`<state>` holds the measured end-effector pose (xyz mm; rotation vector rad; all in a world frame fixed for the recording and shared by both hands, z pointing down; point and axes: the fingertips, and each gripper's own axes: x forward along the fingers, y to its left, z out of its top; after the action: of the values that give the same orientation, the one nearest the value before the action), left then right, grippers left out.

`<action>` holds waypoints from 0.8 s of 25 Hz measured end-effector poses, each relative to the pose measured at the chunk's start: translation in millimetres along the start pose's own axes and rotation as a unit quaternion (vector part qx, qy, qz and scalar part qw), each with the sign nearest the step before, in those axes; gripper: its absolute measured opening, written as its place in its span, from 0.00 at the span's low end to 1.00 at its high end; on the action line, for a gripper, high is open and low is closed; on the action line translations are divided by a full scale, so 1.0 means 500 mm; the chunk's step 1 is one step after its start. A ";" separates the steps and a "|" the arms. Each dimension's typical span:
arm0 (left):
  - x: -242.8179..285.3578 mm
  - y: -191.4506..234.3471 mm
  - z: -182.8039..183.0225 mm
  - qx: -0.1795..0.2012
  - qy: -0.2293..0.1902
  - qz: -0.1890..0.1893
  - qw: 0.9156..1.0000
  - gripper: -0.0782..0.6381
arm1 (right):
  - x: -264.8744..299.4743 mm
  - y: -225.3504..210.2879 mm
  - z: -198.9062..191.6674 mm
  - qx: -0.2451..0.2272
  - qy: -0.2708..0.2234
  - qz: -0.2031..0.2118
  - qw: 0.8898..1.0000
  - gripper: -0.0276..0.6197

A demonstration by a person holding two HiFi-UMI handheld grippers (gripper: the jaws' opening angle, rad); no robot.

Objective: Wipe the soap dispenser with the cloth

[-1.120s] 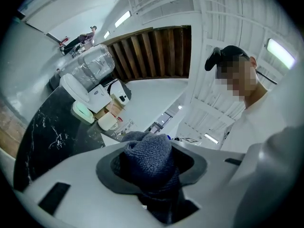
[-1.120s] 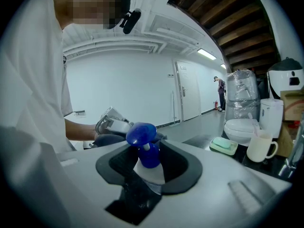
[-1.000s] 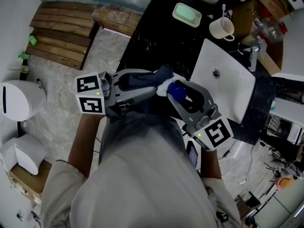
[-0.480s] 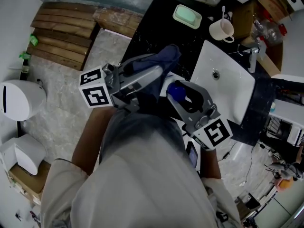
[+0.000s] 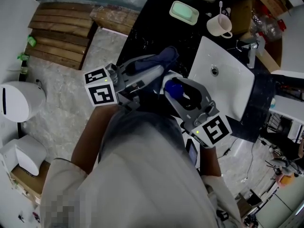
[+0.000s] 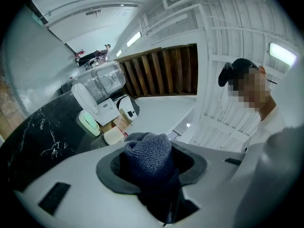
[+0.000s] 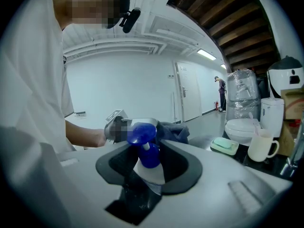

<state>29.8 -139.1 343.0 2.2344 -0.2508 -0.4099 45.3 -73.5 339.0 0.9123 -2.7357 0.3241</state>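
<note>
On the left, the left tongs (image 6: 153,167) are clenched on a dark blue-grey knitted cloth (image 6: 148,153), which bulges out beyond their tips. Just to the right, the right tongs (image 7: 148,163) grasp a soap dispenser with a pale body and a blue pump top (image 7: 144,148), held upright above the edge of the black marble table (image 5: 142,32). The cloth sits close behind the pump head, possibly brushing it. Further right lies a white rectangular sink (image 5: 230,89), with a mint-green soap dish (image 5: 184,12) and a cream mug (image 5: 218,26) beyond it
</note>
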 end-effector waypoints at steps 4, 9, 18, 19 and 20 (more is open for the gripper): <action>0.009 0.009 -0.013 0.008 0.014 0.012 1.000 0.33 | -0.001 -0.001 -0.001 0.001 0.002 0.000 1.000 0.24; 0.017 0.019 -0.025 0.012 0.022 0.022 0.999 0.33 | -0.003 -0.002 -0.002 0.001 0.000 0.001 1.000 0.24; 0.017 0.050 -0.041 0.013 0.033 0.047 0.998 0.33 | -0.009 -0.002 -0.004 0.005 -0.004 -0.002 1.000 0.24; 0.016 0.054 -0.043 0.014 0.033 0.051 0.998 0.33 | -0.009 -0.002 -0.004 0.004 -0.004 -0.002 1.000 0.25; 0.016 0.057 -0.043 0.017 0.033 0.055 0.998 0.33 | -0.009 -0.002 -0.004 0.003 -0.004 -0.002 1.000 0.24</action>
<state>44.0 -144.5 376.3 2.2510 -0.3463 -0.2737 49.8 -71.4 339.8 0.9227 -2.7401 0.3279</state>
